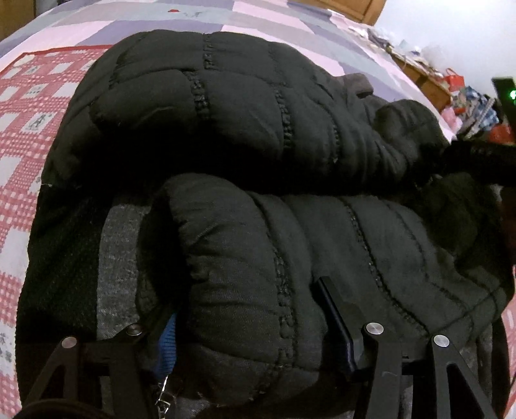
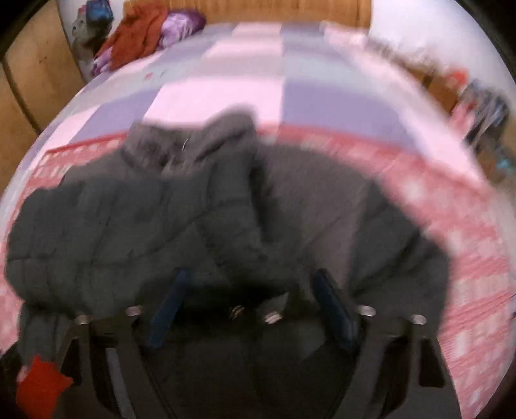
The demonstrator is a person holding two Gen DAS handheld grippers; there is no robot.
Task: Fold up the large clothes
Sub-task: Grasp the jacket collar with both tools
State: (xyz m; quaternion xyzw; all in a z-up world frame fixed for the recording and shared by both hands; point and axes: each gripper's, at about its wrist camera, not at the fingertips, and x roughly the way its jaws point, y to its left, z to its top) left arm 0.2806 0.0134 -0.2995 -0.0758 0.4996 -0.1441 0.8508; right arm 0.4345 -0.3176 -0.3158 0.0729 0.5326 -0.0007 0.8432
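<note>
Black quilted jacket lying on the bed; left gripper clamps a puffy fold, right gripper blurred, grip unclear. Soft, bulky, springy: grasp hems

My left gripper straddles a puffy fold of the black quilted jacket, which lies bunched on the checked bedspread.
</note>
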